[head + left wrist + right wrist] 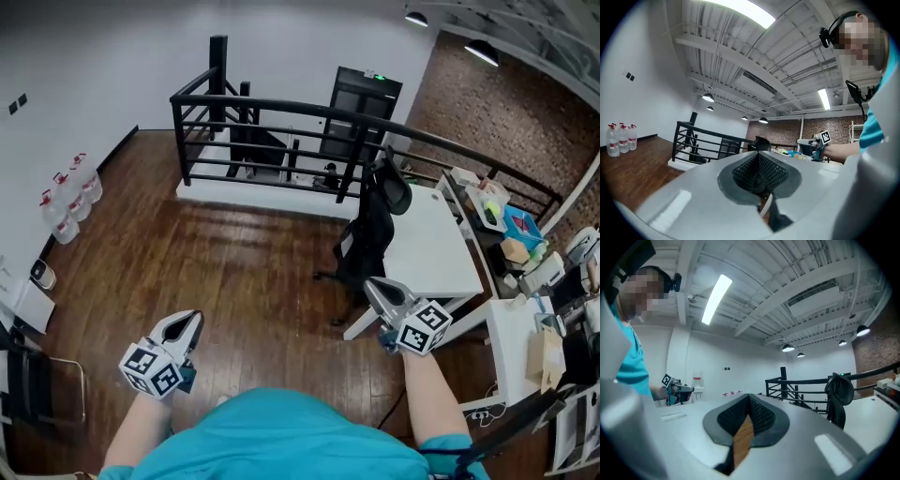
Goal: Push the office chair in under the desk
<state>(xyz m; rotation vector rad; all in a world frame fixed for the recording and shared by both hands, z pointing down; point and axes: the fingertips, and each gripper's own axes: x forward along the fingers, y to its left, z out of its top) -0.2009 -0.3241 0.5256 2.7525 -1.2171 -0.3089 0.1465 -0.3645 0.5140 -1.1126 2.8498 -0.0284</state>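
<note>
The black office chair (367,236) stands at the left side of the white desk (433,246), its headrest (395,190) up by the desk's far corner. My right gripper (375,288) is shut and holds nothing; it hovers just in front of the chair's base, a little apart from it. My left gripper (190,325) is shut and empty too, low at the left over the wooden floor, far from the chair. In the right gripper view the chair (839,398) rises at the right beyond the shut jaws (750,399). The left gripper view has the headrest (761,142) past its jaws (759,157).
A black railing (281,122) fences a stairwell behind the chair. Boxes and clutter (511,239) fill shelves right of the desk. Water bottles (70,197) line the left wall, and a metal chair frame (37,389) stands at the near left. Wooden floor (216,262) spreads left of the chair.
</note>
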